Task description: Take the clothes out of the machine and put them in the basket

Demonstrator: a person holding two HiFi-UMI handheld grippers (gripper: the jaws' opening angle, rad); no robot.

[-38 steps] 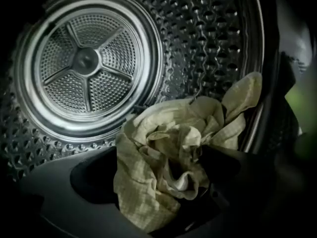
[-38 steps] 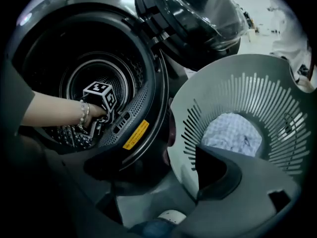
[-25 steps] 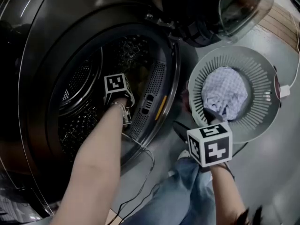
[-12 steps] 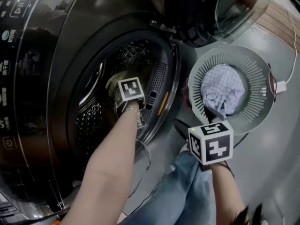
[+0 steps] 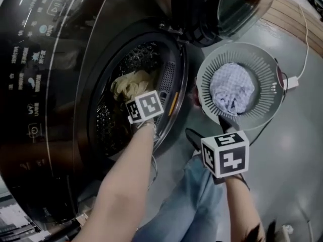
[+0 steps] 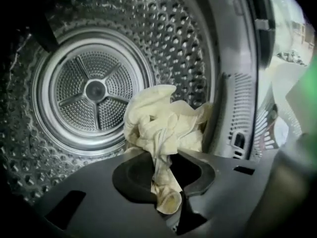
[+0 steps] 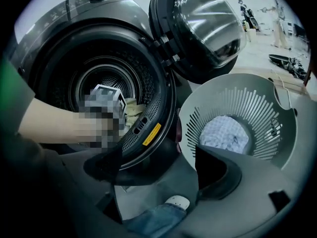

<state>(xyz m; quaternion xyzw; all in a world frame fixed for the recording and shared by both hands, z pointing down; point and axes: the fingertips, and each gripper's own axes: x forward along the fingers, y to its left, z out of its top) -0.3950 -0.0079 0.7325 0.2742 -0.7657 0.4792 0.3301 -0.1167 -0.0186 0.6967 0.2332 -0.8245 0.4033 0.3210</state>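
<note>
Plainly, the left gripper [image 6: 166, 188] has its jaws clenched on a cream cloth [image 6: 161, 125]. They have just been closing, and in the left gripper view a thin tail of the fabric runs down between them to the bottom middle of the frame. The bulk bunches just beyond the tips. The bundle's long axis runs away from the jaws toward the drum's back wall [image 6: 94, 90], which fills the left half of that frame well behind the cloth. So the cloth is inside the machine [image 5: 55, 84], near the door opening [image 5: 174, 92] and, by my reading, not yet past its rim.

The coming move turns on one relation. In the head view the basket [image 5: 267, 77] lies to the right of the opening, just beside the machine's front and below the swung-open door [image 5: 222, 9]. The cloth must therefore come out toward the lower frame and then swing right.

The right gripper [image 7: 158, 180] is the nearer of the two to the basket, hovering at its lower edge. Its jaws stand released, though, and only floor [image 7: 143, 195], a shoe [image 7: 177, 201] and a denim leg [image 7: 153, 219] show through the gap. A checked cloth [image 5: 232, 89] already lies in the basket's bottom.

Only the left gripper view shows the pinch, because in the head view the marker cube [image 5: 145, 107] covers those jaws. The right gripper view shows the opening and the basket side by side, with the cream cloth just a sliver behind the left hand.
</note>
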